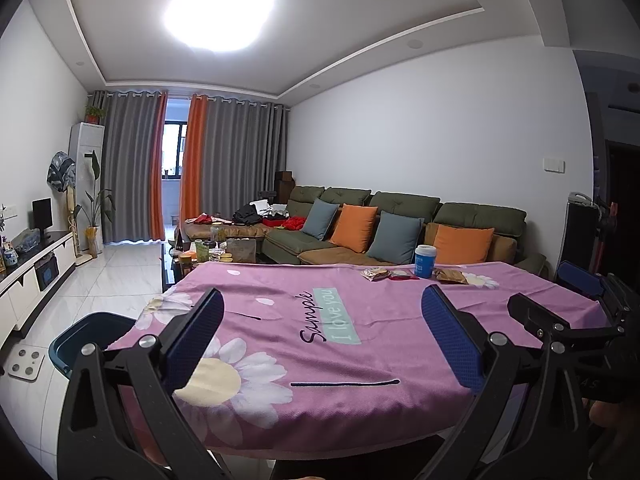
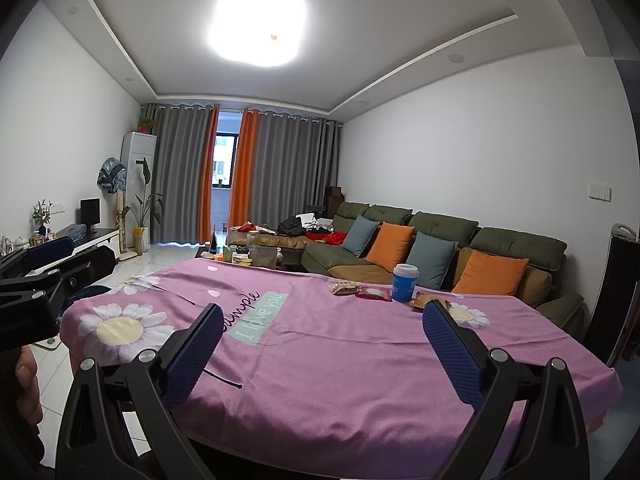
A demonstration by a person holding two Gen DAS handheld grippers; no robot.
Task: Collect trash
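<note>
Trash lies at the far right of the pink tablecloth: a blue paper cup standing upright, snack wrappers left of it, a red wrapper, and a brown wrapper on its right. A dark blue bin stands on the floor off the table's left edge. My left gripper is open and empty over the near table edge. My right gripper is open and empty, also at the near edge; it also shows in the left wrist view.
A green sofa with orange and blue cushions stands behind the table. A cluttered coffee table sits beyond the far left corner. A white TV cabinet runs along the left wall. A scale lies on the tiled floor.
</note>
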